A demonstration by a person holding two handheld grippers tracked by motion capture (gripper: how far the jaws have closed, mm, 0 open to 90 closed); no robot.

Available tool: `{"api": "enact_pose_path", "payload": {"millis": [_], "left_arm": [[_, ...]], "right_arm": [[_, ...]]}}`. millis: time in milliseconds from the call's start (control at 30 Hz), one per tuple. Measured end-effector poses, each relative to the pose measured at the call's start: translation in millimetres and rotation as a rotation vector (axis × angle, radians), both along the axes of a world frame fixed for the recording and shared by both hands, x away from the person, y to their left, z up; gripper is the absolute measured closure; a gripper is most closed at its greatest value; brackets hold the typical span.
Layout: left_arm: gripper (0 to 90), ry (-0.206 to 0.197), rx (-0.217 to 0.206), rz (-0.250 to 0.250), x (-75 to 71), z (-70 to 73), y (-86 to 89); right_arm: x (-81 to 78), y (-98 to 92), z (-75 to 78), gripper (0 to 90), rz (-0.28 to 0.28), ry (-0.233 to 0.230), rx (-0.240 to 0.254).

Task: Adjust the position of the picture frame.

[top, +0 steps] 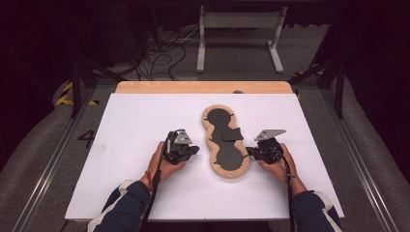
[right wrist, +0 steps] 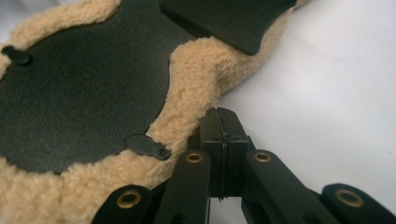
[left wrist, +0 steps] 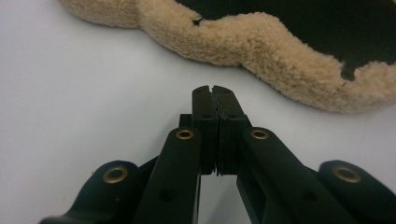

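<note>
Your left gripper (top: 197, 150) sits closed, holding nothing, just left of the one fleece-edged black pad (top: 225, 142) lying mid-board (top: 135, 125). Your right gripper (top: 248, 151) is closed too, empty, tips at its fleece rim.

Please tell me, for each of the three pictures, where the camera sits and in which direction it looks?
High view: above the person's side, looking forward and down on the white table; both forearms, left gripper, right gripper.
Left gripper view: along its shut jaws toward the fleece-edged pad.
Right gripper view: along its shut jaws beside the pad's edge.
Shared: all three show the pad and table.
</note>
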State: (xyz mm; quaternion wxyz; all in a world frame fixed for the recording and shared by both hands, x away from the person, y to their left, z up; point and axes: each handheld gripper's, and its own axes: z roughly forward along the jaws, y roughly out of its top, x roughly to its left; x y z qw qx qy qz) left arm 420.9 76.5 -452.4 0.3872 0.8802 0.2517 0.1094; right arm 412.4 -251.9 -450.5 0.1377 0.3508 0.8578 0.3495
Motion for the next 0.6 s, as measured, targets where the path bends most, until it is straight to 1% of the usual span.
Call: {"api": "enact_pose_path", "payload": {"millis": [67,100,167,200,267,300,333,367,400,467,500,533,567,600], "left_arm": [[88.5,0.001,-0.005,-0.005,0.7,0.9,-0.4],[88.3,-0.001,-0.008,-0.005,1.6,2.5,-1.0],[88.0,-0.006,0.011,-0.006,4.0,3.2,-2.4],[87.7,0.002,0.015,-0.004,4.8,3.4,-2.8],[87.7,-0.005,0.032,0.0,8.9,3.2,-3.4],[87.5,-0.003,0.035,0.004,10.6,2.7,-3.3],[87.4,0.01,0.03,0.013,12.5,2.0,-2.9],[87.4,0.012,0.028,0.02,15.0,1.4,-2.0],[87.4,0.021,0.026,0.031,18.4,0.5,-0.8],[86.2,0.035,0.003,0.05,22.0,-0.4,0.1],[85.9,0.034,0.004,0.055,23.8,-0.4,0.2],[85.8,0.034,0.004,0.055,23.8,-0.4,0.2],[85.9,0.04,0.007,0.068,26.1,-2.2,-2.1],[86.2,0.04,0.007,0.068,26.1,-2.2,-2.1]], "right_arm": [[-0.8,1.4,-0.1,90.0,0.006,0.003,0.002],[-3.2,5.1,-0.2,90.0,0.017,0.006,0.004],[-4.4,6.8,-0.2,90.0,0.02,0.006,0.004],[-7.0,10.1,-0.3,90.0,0.028,0.006,0.003],[-9.6,13.0,-0.5,90.0,0.029,0.0,-0.003],[-12.5,16.0,-0.4,90.0,0.033,-0.005,-0.012],[-14.3,18.1,-0.2,90.0,0.041,-0.008,-0.019],[-15.9,20.0,0.0,90.0,0.041,-0.009,-0.024],[-16.8,21.3,0.0,90.0,0.038,-0.014,-0.029],[-17.2,21.9,0.3,90.0,0.035,-0.013,-0.031],[-16.8,21.5,-0.4,90.0,0.024,-0.019,-0.022],[-16.8,21.5,-0.4,90.0,0.024,-0.019,-0.022],[-15.5,21.6,-2.5,89.9,-0.004,-0.026,0.002],[-15.0,23.3,-3.1,90.0,-0.014,-0.039,0.0]]}}
